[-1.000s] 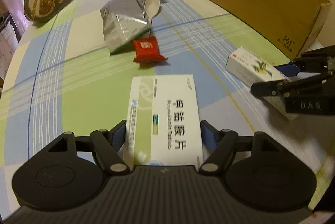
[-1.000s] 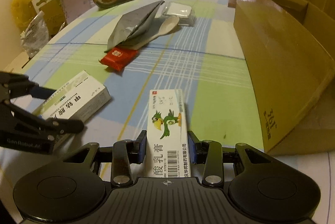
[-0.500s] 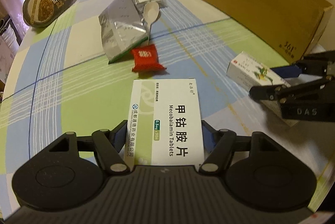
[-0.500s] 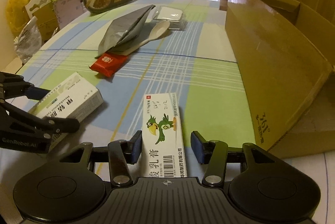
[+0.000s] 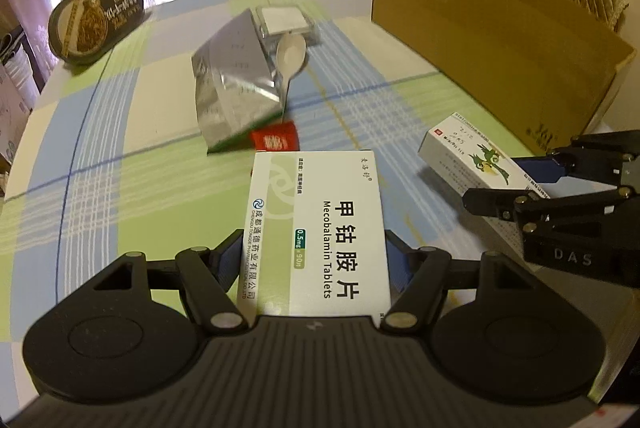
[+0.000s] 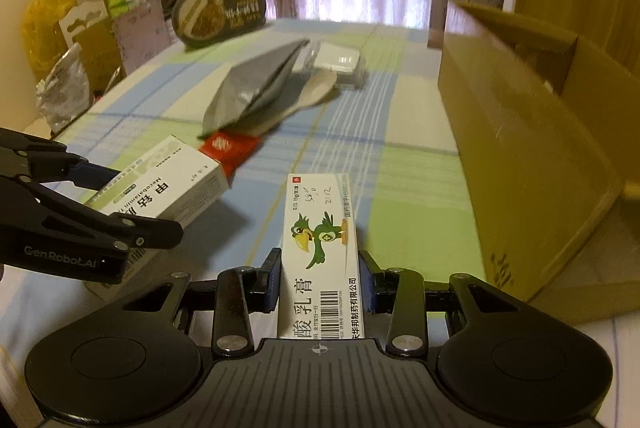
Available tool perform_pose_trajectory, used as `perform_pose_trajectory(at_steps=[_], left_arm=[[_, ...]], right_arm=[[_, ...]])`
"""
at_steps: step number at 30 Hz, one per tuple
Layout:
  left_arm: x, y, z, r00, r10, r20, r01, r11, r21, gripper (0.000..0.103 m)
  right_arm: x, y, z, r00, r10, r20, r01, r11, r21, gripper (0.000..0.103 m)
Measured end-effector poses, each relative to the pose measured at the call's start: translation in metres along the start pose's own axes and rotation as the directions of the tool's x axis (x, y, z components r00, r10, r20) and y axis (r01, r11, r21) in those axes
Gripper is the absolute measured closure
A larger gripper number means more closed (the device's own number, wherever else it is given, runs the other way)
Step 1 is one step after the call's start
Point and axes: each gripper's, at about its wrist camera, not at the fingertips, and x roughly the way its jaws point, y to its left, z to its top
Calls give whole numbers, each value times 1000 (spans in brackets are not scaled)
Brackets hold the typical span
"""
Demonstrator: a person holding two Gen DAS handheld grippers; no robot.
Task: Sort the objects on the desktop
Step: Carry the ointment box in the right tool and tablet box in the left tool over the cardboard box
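Cardboard cartons, light and crushable: left gripper [image 5: 314,260] clamps the tablet box [image 5: 318,228] by its long sides. Right gripper [image 6: 320,282] pinches the ointment box [image 6: 320,248] likewise, so gentle pressure should do.

We've got our right gripper [image 6: 319,280] clamped on the narrow white ointment box with the green cartoon bird [image 6: 320,248], held above the checked tablecloth [image 6: 404,188]. Left of us, the left gripper [image 6: 120,204] carries the white-and-green Mecobalamin tablet box [image 6: 168,184], and the open brown cardboard carton [image 6: 532,148] stands to our right.
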Motion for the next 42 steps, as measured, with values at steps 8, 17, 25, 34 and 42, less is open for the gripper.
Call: perform_pose_trajectory(at_steps=[8,17,25,34,42], left_arm=[[-13,-8,20,999,4,32,-4,1000,-9,36],[-58,-27,38,994,-8,111,7,1000,5,36],[-83,-44,58,986,-36,162,36,999,7,36],[-103,-71,84,970,-83,230,78,996,33,36],[-94,-94,106,961,-136,240,135,991,20,36]], right_arm=[[-11,-12,11,999,-25,39,24,999,32,68],[-49,-11,22,997,-32,77,27,997,66,68],[-91,-9,34,991,-65,119,59,997,51,68],[-137,-28,53,979,-110,172,101,993,64,68],[-159,-62,71,965,-163,208,145,985,98,68]])
